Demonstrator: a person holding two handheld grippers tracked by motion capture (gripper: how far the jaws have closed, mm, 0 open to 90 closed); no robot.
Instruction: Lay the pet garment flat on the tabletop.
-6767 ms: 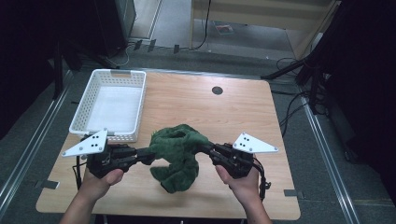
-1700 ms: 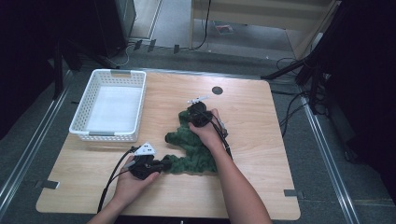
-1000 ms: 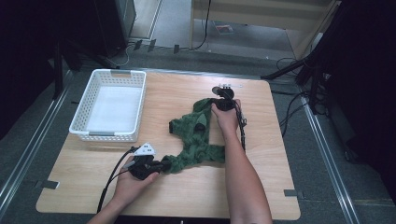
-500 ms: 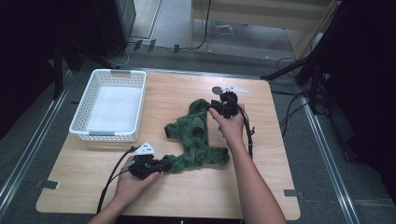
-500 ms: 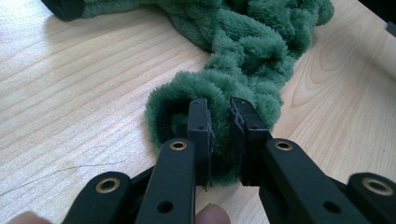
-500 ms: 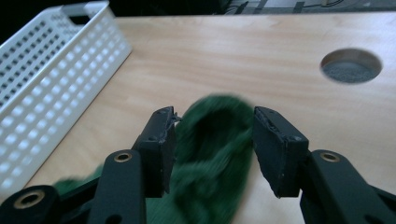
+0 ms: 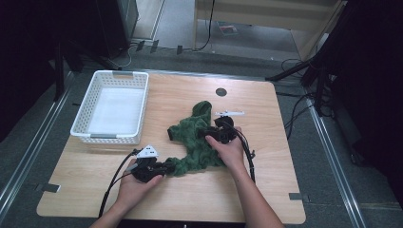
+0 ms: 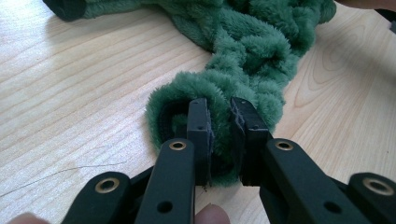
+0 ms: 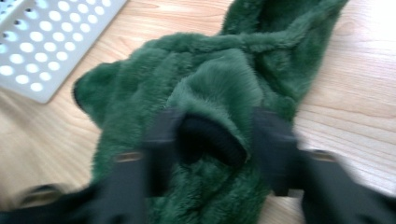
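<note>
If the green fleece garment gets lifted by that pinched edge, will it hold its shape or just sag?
Probably sag: the green fleece garment lies crumpled in soft folds. The left gripper squeezes its plush edge thin between the fingers, so it likely compresses easily. The fuzzy pile should resist slipping.

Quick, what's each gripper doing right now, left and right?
Left gripper: closed on an edge of the green fleece cloth.
Right gripper: fingers just closing around a fold of the cloth; a firm grip cannot be told.

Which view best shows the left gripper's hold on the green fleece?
The left gripper view: the left gripper pinches a fold of the green fleece close up. The high view shows it small; the right gripper view shows fleece, blurred.
</note>
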